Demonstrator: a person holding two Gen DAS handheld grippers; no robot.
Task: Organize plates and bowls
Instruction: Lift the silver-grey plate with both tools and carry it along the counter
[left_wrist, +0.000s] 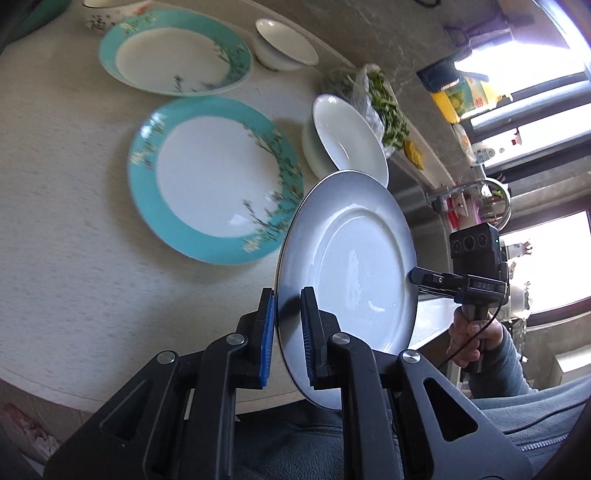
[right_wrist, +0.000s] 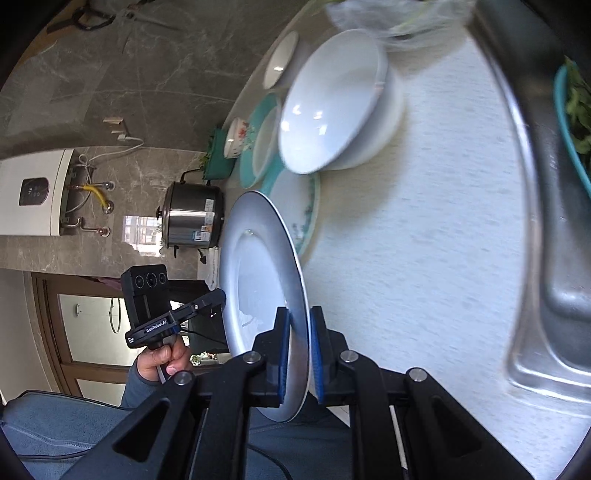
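A white plate (left_wrist: 354, 280) is held on edge above the counter's front edge, one gripper on each side of its rim. My left gripper (left_wrist: 288, 332) is shut on its near rim. My right gripper (right_wrist: 297, 354) is shut on the opposite rim of the same plate (right_wrist: 258, 288); it also shows in the left wrist view (left_wrist: 415, 276). Two teal-rimmed plates (left_wrist: 214, 177) (left_wrist: 173, 51) lie flat on the counter. Stacked white bowls (left_wrist: 345, 136) stand to the right, and they also show in the right wrist view (right_wrist: 332, 99). One white bowl (left_wrist: 284, 44) stands farther back.
A flowered bowl (left_wrist: 107, 14) sits at the far left. A bag of greens (left_wrist: 384, 99) lies by the wall. The steel sink (right_wrist: 546, 221) borders the counter (right_wrist: 424, 240). A rice cooker (right_wrist: 192, 218) stands at the far end.
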